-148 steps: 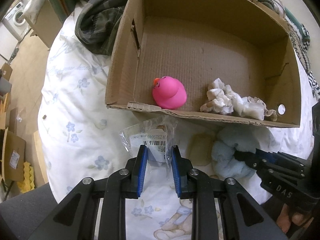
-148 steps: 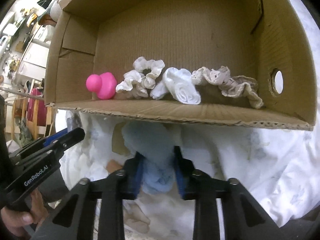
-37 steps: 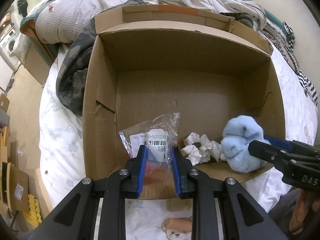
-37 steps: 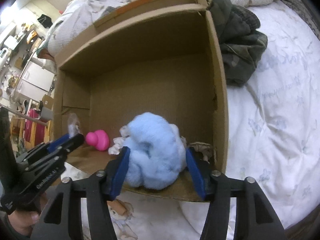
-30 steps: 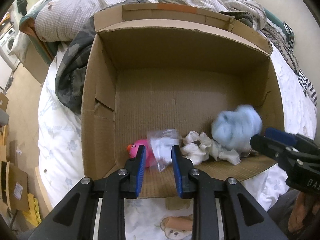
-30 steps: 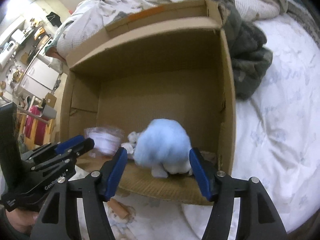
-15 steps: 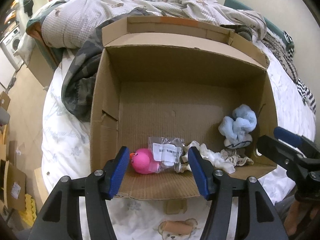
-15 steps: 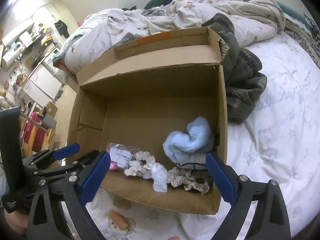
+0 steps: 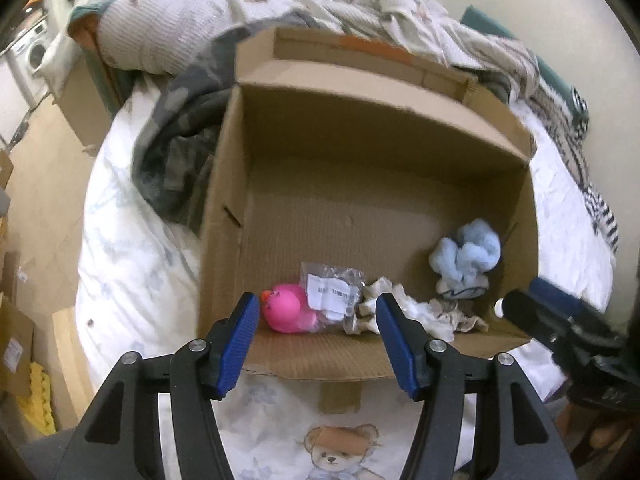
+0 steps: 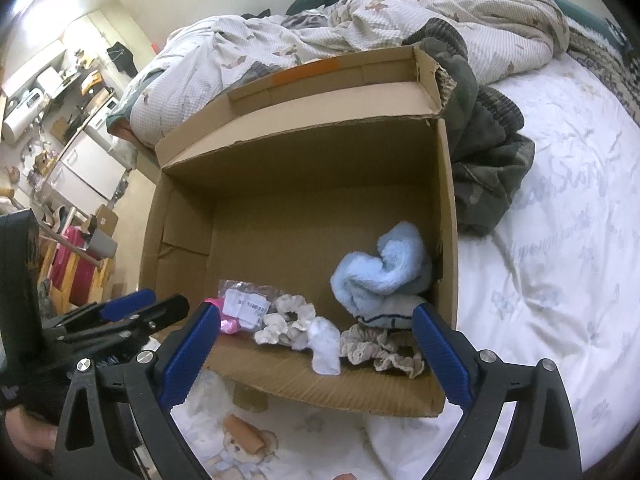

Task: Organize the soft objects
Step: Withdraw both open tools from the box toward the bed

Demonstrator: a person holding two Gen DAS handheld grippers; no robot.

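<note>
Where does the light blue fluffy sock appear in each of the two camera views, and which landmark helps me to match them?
Left wrist view: the blue sock lies at the right of the picture, inside the cardboard box, against its right wall.
Right wrist view: the blue sock lies just right of centre, in the same corner of the box.
Shared landmark: the pink duck at the opposite end of the near wall.

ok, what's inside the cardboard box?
In the cardboard box: pink duck, partly covered by a labelled plastic bag; cream scrunchies; a white sock; a fluffy blue sock. Anything beneath these is hidden.
</note>
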